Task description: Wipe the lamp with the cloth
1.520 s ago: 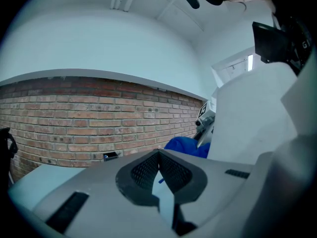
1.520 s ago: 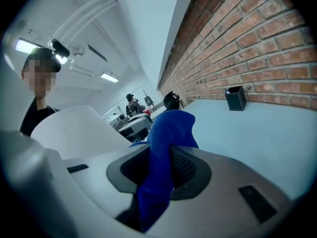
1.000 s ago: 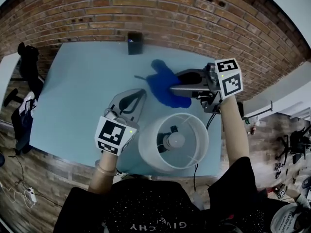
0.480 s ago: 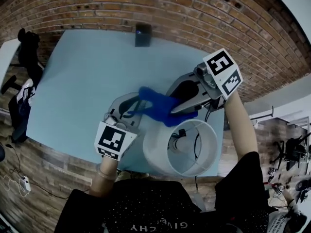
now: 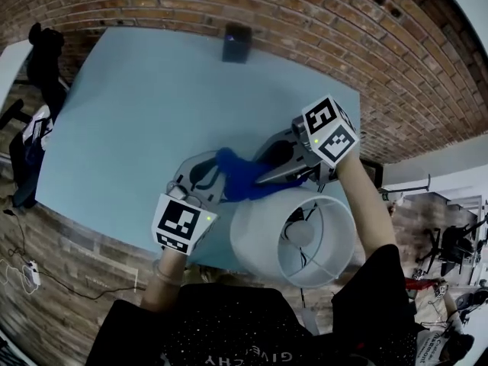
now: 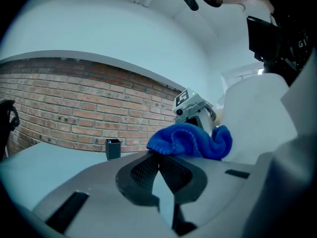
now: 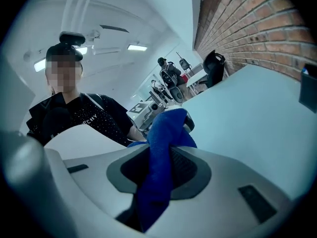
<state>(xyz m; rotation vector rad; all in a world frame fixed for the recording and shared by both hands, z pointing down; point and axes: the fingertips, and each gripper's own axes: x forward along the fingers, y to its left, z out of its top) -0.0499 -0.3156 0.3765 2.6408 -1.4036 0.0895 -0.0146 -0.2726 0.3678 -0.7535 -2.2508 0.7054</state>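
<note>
Cloth point(image 5: 238, 180), blue and bunched, is clamped in my right gripper point(image 5: 265, 175): the jaws are closed on the fabric, which runs between them and sticks out past their tips. It sits near the middle of my head view, at the 11 o'clock rim of the white lamp shade point(image 5: 255, 242); I cannot tell whether it touches. The lamp fills the 5 o'clock area, on the pale blue table point(image 5: 130, 97). My left gripper point(image 5: 207, 172) is at the cloth's 9 o'clock, jaws pressed together on nothing, the cloth just beyond their tips. At 12 o'clock a small black box point(image 5: 236, 43) stands by the brick wall point(image 5: 320, 21).
</note>
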